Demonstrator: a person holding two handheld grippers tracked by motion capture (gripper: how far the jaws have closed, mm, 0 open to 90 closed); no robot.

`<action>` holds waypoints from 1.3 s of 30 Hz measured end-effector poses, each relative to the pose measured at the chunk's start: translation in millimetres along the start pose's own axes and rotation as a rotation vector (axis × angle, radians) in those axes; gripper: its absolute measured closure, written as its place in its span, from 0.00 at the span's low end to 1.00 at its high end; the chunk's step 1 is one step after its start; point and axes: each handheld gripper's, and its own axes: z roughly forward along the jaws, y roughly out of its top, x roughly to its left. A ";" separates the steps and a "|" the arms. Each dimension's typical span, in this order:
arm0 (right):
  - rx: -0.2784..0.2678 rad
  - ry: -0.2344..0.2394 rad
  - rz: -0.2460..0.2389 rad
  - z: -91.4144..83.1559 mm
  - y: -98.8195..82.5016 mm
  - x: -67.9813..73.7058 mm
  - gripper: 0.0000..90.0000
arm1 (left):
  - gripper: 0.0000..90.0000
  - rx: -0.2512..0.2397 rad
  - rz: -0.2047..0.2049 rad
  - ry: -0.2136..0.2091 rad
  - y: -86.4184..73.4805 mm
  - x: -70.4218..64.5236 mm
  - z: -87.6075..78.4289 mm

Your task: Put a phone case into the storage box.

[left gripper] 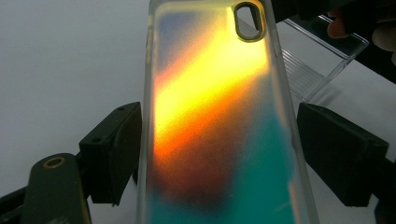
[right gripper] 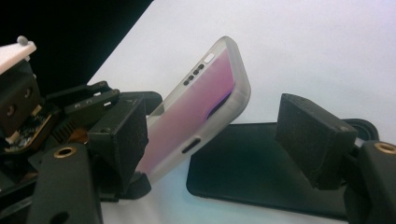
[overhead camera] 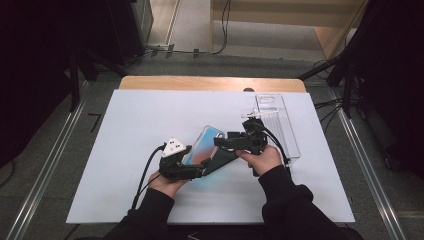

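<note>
I see the phone case (overhead camera: 202,145) raised at a tilt over the white table (overhead camera: 125,150), centre-front: translucent frosted rim, iridescent back running orange-yellow to teal, oval camera cutout at the far end. Left gripper (overhead camera: 197,170) has it by the near end. In the left gripper view its jaws sit just off both long edges, so I can't tell if the pads actually press. The right gripper view adds what the others miss: port slots along the case edge, and a black phone (right gripper: 261,172) lying flat beneath. Right gripper (overhead camera: 225,141) jaws stand wide, holding nothing. Clear plastic box (overhead camera: 280,125) right of it
</note>
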 end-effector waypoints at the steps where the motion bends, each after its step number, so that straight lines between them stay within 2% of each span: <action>1: -0.001 0.004 0.008 1.2 0.5 -0.1 0.28 | 0.19 -0.005 -0.001 -0.002 0.0 -0.2 -0.1; 8: 0.004 0.030 0.061 10.3 4.5 -3.0 0.34 | 0.19 -0.018 -0.018 -0.001 -3.2 -1.7 1.3; 12: 0.038 0.058 0.088 16.7 9.4 -3.9 0.42 | 0.19 -0.013 -0.017 -0.017 -4.7 -3.1 3.4; 13: 0.049 0.064 0.099 17.7 10.9 -3.6 0.45 | 0.19 -0.020 -0.014 -0.009 -5.2 -4.3 3.5; 18: 0.068 0.084 0.179 20.3 15.6 -7.5 0.60 | 0.19 -0.035 -0.009 -0.002 -5.2 -5.2 2.1; 22: 0.065 0.094 0.206 18.6 16.5 -12.4 0.79 | 0.19 -0.048 -0.006 0.000 -5.1 -6.1 1.3; 26: 0.061 0.141 0.264 15.7 17.2 -15.9 0.82 | 0.19 -0.058 0.002 -0.007 -5.0 -6.1 1.2; 28: 0.061 0.147 0.275 14.1 17.7 -15.0 0.83 | 0.19 -0.063 0.008 -0.007 -4.7 -6.9 1.2; 35: 0.050 0.162 0.268 8.6 20.4 -10.5 0.85 | 0.18 -0.072 0.042 0.010 -2.6 -11.2 -0.1; 39: 0.053 0.173 0.267 5.2 21.5 -7.3 0.86 | 0.17 -0.057 0.023 -0.011 1.5 -12.2 -1.8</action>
